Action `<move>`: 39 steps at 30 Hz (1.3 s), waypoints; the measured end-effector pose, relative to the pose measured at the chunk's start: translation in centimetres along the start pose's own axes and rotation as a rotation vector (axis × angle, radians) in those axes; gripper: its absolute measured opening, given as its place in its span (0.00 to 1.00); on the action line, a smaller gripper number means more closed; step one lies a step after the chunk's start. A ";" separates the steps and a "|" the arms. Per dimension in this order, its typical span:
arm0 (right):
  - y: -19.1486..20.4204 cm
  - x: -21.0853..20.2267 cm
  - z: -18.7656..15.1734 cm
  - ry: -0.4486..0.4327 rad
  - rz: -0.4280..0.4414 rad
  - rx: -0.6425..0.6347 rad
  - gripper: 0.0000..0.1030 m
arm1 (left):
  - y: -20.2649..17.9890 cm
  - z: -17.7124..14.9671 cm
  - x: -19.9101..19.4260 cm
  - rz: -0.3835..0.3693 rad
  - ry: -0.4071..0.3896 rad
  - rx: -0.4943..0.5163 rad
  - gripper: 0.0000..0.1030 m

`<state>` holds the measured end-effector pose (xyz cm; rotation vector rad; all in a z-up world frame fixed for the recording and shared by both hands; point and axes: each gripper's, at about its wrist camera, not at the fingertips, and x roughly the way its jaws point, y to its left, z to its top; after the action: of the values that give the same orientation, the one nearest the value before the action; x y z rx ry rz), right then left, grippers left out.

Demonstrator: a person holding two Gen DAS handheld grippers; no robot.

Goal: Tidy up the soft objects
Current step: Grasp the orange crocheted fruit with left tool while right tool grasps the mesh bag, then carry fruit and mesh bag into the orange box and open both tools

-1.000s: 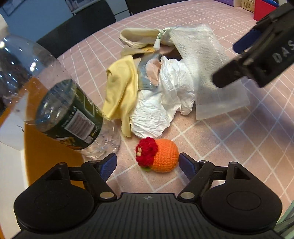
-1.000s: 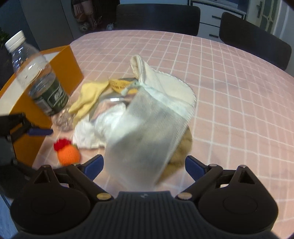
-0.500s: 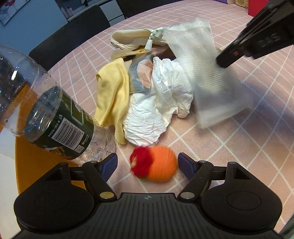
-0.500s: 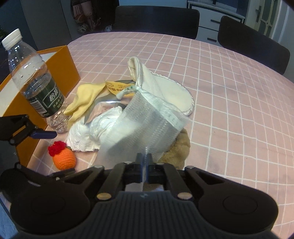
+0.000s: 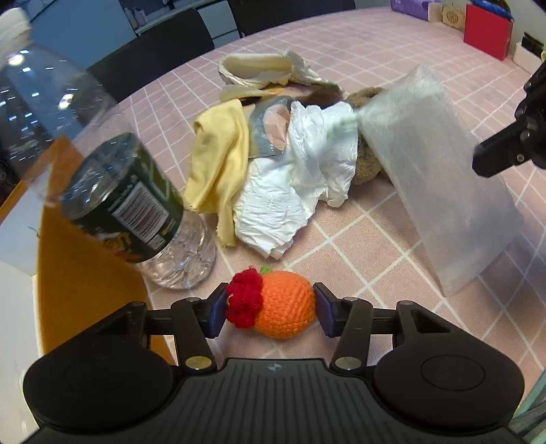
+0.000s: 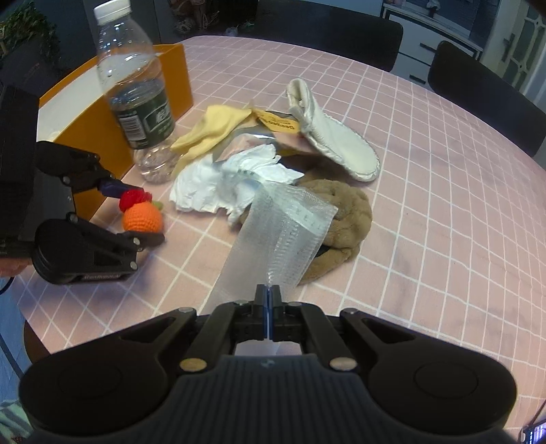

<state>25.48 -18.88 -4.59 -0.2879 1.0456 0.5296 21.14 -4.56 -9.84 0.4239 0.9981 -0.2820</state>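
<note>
Left wrist view looks straight down its own fingers: the left gripper (image 5: 269, 309) has the crocheted orange toy (image 5: 273, 304) between its blue pads (image 5: 216, 314) at lower centre, the jaws closing, the pads right at the toy's two ends. Only this view shows the red box (image 5: 488, 30) at the upper right edge of the table.

Right wrist view gives the same grasp from the side, at middle left (image 6: 136, 213), and adds what the other cannot: the right gripper (image 6: 268, 307) at lower centre is fully closed on one end of the mesh pouch (image 6: 283, 232), which hangs lifted off the cloth. The brown plush item (image 6: 344, 218) lies in full behind the pouch here, while the left view shows only a sliver of it.

The toy is a round orange knit ball with a red tuft at one end and a small green bit beside it. The pouch is pale, translucent and netted. Behind them lie a yellow cloth (image 6: 211, 131), crumpled white tissue (image 6: 218, 181), a silver wrapper (image 5: 269, 129) and a cream slipper (image 6: 334, 136).

A clear water bottle (image 6: 136, 88) with a dark label stands beside an orange box (image 6: 102, 126) at left. The round table (image 6: 443, 205) wears a pink cloth with a white grid; dark chairs (image 6: 477, 82) ring it.
</note>
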 end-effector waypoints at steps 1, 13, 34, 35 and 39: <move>0.2 -0.3 -0.1 -0.004 0.000 -0.002 0.00 | 0.0 -0.2 -0.5 -0.003 -0.006 -0.001 0.57; 4.0 -7.1 0.3 -0.130 0.007 -0.082 0.00 | 1.7 -1.7 -9.9 -0.032 -0.153 -0.036 0.57; 21.9 -6.8 12.4 -0.303 0.124 -0.356 0.00 | 16.8 -5.9 -16.2 0.209 -0.187 -0.164 0.57; 22.5 -5.8 13.1 -0.291 0.115 -0.353 0.00 | 17.4 -5.8 -15.5 0.205 -0.179 -0.165 0.57; 24.5 -1.4 15.6 -0.232 0.054 -0.352 0.00 | 19.4 -6.1 -12.8 0.171 -0.156 -0.173 0.57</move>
<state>23.16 8.58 4.68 -0.4971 0.7337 0.7777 18.05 15.88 2.45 0.3221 0.8201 -0.0727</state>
